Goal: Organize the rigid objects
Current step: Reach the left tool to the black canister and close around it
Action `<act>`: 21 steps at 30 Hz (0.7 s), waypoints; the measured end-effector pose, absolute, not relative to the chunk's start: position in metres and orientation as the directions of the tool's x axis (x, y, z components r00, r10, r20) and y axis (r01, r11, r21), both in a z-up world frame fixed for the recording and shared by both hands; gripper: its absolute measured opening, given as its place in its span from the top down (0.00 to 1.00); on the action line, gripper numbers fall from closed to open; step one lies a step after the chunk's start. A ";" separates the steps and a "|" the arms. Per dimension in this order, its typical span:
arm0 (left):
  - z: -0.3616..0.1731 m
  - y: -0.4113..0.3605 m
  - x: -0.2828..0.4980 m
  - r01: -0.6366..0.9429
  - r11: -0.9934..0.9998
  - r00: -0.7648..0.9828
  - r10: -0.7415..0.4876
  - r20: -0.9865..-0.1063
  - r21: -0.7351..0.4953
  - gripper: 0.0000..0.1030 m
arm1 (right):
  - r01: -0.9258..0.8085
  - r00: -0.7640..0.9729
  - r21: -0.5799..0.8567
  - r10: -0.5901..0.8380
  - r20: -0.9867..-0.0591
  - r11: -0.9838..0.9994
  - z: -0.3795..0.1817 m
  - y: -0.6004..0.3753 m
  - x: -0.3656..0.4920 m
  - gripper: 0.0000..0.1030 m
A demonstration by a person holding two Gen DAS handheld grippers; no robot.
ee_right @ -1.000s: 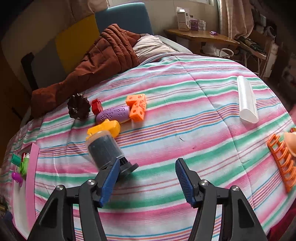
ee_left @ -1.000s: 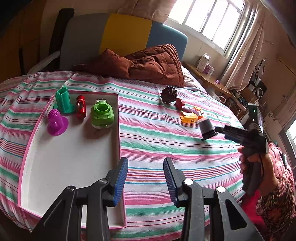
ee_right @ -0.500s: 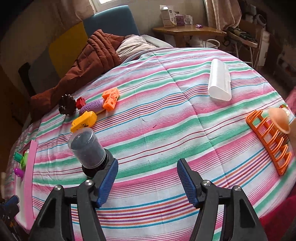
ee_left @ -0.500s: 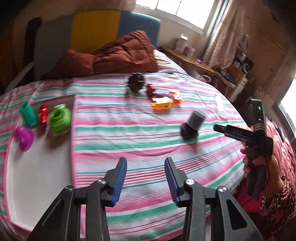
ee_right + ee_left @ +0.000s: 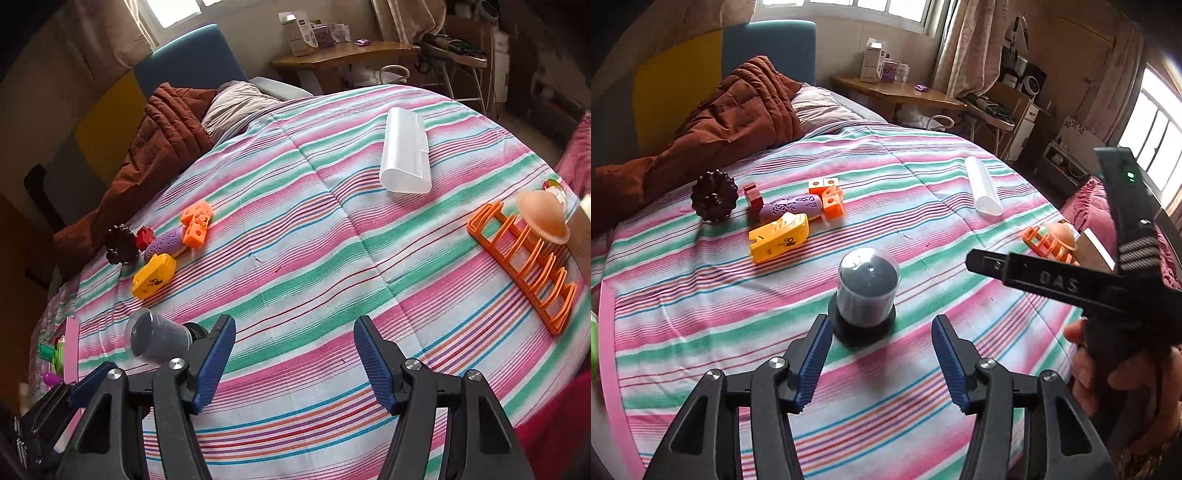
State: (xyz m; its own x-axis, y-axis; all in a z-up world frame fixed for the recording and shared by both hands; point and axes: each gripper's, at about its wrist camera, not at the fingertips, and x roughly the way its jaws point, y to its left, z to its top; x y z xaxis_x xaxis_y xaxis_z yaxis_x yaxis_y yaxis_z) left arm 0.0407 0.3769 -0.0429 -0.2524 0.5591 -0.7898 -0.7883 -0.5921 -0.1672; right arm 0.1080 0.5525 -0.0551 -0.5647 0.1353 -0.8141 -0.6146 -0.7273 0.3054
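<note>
Both the left gripper (image 5: 881,363) and right gripper (image 5: 293,360) gape wide, empty; the grey domed canister (image 5: 868,291), yellow plastic punch (image 5: 778,238) and orange rack (image 5: 524,258) remain unsorted on the striped bedspread (image 5: 923,206).

Left gripper (image 5: 881,365) has its jaws spread wide, with the grey domed container (image 5: 867,291) standing upright at 12 o'clock, just beyond the fingertips. Yellow punch (image 5: 778,237) sits around 11, clear tube (image 5: 983,191) around 1, on the striped bedspread (image 5: 908,229).
</note>
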 end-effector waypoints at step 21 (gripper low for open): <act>-0.057 0.354 0.016 -0.730 -0.658 -0.286 0.538 -0.793 -0.183 0.57 | -0.591 -0.550 0.270 0.136 -0.824 -0.760 -0.060 0.550 0.100 0.35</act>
